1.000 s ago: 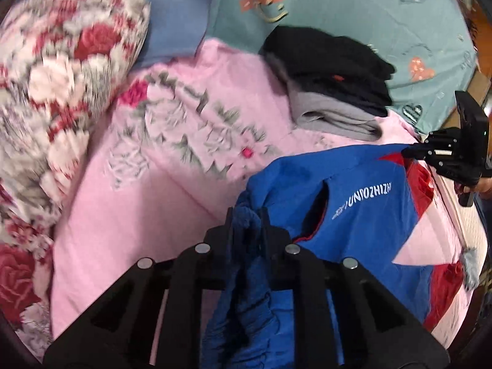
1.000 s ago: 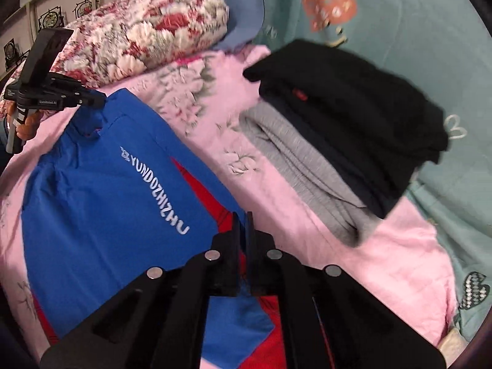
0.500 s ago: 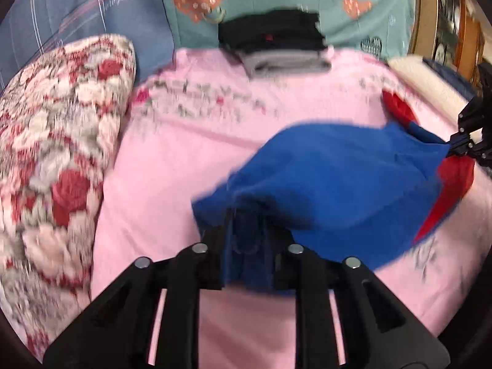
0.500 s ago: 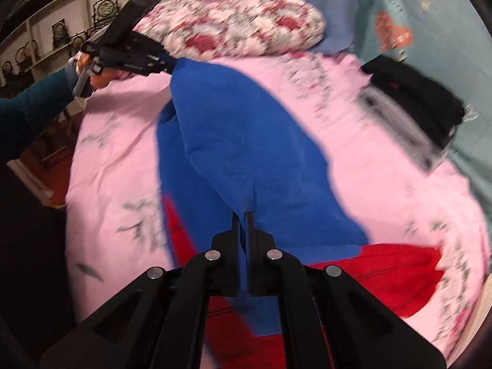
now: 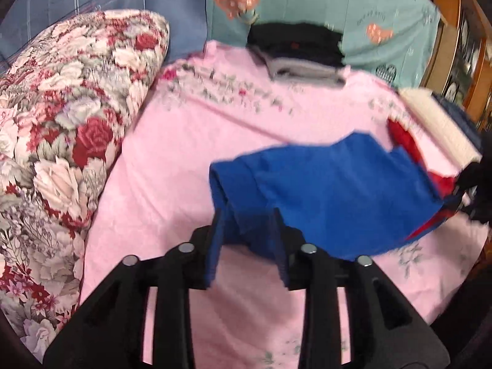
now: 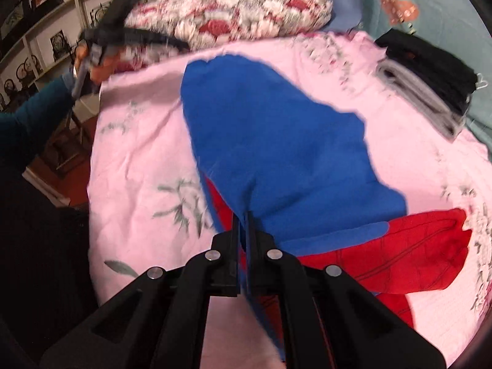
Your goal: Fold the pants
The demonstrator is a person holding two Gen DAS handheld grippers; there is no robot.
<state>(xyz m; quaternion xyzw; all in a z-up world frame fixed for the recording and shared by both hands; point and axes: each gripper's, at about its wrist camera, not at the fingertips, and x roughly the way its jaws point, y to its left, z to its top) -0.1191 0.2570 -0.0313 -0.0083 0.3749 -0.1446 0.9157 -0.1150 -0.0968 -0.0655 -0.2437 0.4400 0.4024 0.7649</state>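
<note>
The blue and red pants (image 5: 332, 196) lie folded over on the pink bedsheet (image 5: 184, 153), blue side up. My left gripper (image 5: 247, 230) is open, its fingers wide apart, with the near blue edge of the cloth loose between them. In the right wrist view the pants (image 6: 276, 141) spread across the sheet, and a red leg part (image 6: 415, 246) shows at the right. My right gripper (image 6: 243, 218) is shut on a blue edge of the pants. The left gripper (image 6: 129, 37), held by a hand, is blurred at the upper left, just off the cloth's far corner.
A floral pillow (image 5: 61, 123) lies along the left of the bed. A stack of folded black and grey clothes (image 5: 301, 52) sits at the head against a teal cushion (image 5: 353, 0). In the right wrist view, the bed edge (image 6: 92, 160) drops to the floor, with wall shelves (image 6: 46, 46) behind.
The pants were swung over and lowered onto the sheet. My left gripper, shut on the blue cloth before, has opened and let it go. The right gripper keeps its hold.
</note>
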